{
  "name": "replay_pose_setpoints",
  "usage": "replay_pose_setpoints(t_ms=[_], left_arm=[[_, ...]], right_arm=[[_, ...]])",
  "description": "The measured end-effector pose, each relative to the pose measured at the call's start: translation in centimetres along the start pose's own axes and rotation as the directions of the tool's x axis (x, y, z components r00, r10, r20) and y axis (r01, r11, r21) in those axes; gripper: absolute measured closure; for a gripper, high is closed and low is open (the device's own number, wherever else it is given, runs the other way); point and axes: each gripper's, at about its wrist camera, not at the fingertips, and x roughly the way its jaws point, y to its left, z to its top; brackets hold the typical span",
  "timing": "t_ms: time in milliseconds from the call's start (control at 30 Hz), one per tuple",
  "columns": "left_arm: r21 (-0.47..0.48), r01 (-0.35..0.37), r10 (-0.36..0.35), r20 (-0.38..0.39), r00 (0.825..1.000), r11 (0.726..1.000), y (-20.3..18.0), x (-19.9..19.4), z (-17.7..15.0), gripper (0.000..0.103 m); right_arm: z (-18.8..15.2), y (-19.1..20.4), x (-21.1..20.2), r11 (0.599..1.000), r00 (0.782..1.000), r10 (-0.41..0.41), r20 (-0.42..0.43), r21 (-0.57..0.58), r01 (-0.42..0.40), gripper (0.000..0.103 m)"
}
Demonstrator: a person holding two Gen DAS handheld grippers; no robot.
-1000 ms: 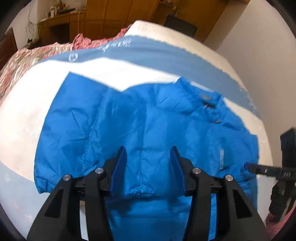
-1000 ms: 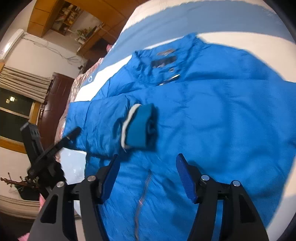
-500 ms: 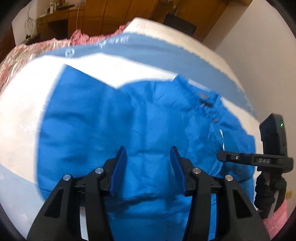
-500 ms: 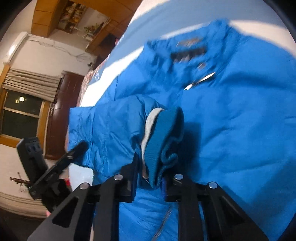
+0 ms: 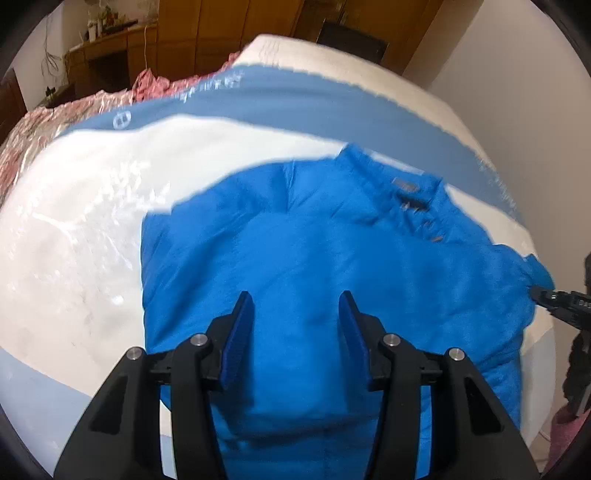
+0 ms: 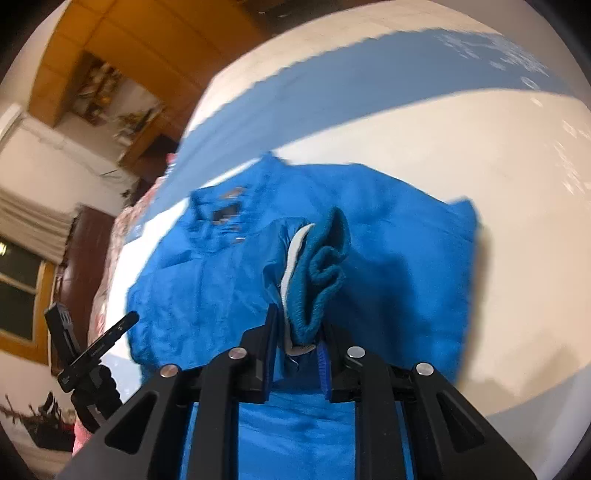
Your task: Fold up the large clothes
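A bright blue padded jacket (image 5: 314, 251) lies spread on the bed, collar at the far right in the left wrist view. My left gripper (image 5: 295, 325) is open and empty, hovering over the jacket's lower body. In the right wrist view my right gripper (image 6: 297, 332) is shut on the knitted blue sleeve cuff (image 6: 317, 280) with a white inner stripe, and holds it lifted above the jacket (image 6: 388, 251). The right gripper's tip (image 5: 543, 295) shows at the right edge of the left wrist view, at the sleeve end.
The bed has a white and pale-blue plastic-covered mattress (image 5: 92, 229). A pink floral quilt (image 5: 44, 125) lies at its far left. Wooden cabinets (image 5: 207, 33) stand behind. A white wall (image 5: 517, 92) runs along the right. The left gripper (image 6: 96, 350) shows at the right wrist view's left.
My right gripper closed on the sleeve cuff and lifted it, carrying it across the jacket. The left sleeve no longer lies spread out to the left. My left gripper stayed open.
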Motion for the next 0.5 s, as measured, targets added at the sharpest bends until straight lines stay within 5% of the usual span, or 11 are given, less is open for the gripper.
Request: replay_pose_setpoints(t_ms=[200,333,433,500], left_arm=[[0.035,-0.038,0.039,-0.031,0.999,0.999,0.3,2.9,-0.9,0.054],[0.028,-0.044,0.045,-0.05,0.998,0.999,0.2,2.9,-0.6,0.054],[0.046,-0.066,0.067,-0.028,0.997,0.997,-0.6,0.6,0.0,0.055],[0.069,-0.055,0.054,0.015,0.998,0.996,-1.6,-1.1,0.4,0.053]], right_arm=[[-1.4,-2.5,3.9,0.998,0.998,-0.03,-0.064,0.059,0.034,0.084],[-1.4,-2.7,4.1,0.996,0.994,-0.06,-0.086,0.059,0.065,0.073],[-1.4,-1.1,0.6,0.983,0.983,-0.182,-0.007,0.002,0.182,0.066],[-1.3,0.5,-2.0,0.981,0.979,-0.187,0.076,-0.028,0.19,0.062]])
